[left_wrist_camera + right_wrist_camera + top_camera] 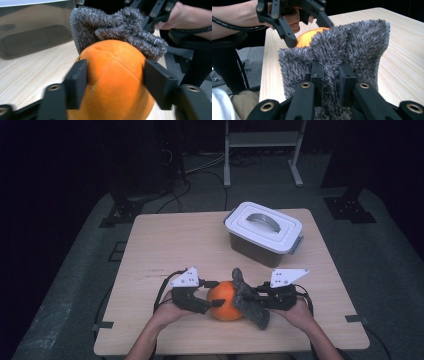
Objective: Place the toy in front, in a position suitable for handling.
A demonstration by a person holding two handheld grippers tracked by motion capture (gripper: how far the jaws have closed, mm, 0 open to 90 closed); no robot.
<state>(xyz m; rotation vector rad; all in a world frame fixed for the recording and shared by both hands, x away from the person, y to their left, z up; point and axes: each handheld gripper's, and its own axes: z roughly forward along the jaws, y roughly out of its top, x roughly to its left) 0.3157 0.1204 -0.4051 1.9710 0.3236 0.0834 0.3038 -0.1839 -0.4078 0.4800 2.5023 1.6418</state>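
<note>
Now L tool [113,82] clamps orange ball [115,75], R tool [331,80] pinches grey cloth [342,50]

Bare table [165,245] lies open on the left and centre; only the lidded box [263,233] blocks the far right corner.

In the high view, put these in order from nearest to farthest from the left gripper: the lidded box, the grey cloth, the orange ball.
1. Orange ball: held between the jaws of the left gripper.
2. Grey cloth: against the ball's far side, pinched by the right gripper.
3. Lidded box: far right of the table.
</note>
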